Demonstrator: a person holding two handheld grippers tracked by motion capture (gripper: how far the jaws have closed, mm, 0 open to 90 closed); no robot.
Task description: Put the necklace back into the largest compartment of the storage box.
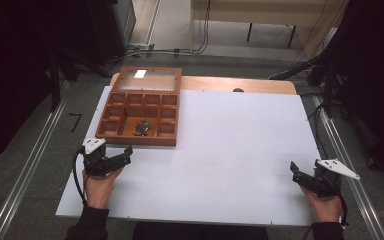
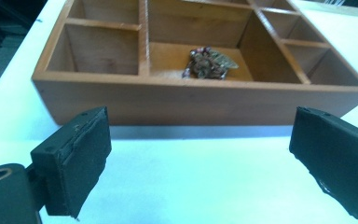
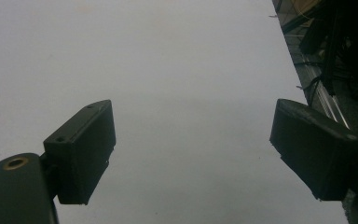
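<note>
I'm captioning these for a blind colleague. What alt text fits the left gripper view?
An open wooden box with compartments sits on a white table, a small tangle of jewellery lying in its large middle compartment. In the foreground the left gripper faces the box's front wall, its two black jaws wide apart and holding nothing.

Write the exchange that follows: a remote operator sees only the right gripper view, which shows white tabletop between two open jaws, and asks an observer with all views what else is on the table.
Operator: Is anything on the table besides white surface?
Observer: Yes, a wooden compartment box sits at the far left, its glazed lid open.
Operator: Is the box empty?
Observer: No, a small tangled piece, maybe jewellery, lies in its large middle compartment.
Operator: Where is the left gripper?
Observer: The left gripper faces the box's near wall, jaws open, holding nothing.
</note>
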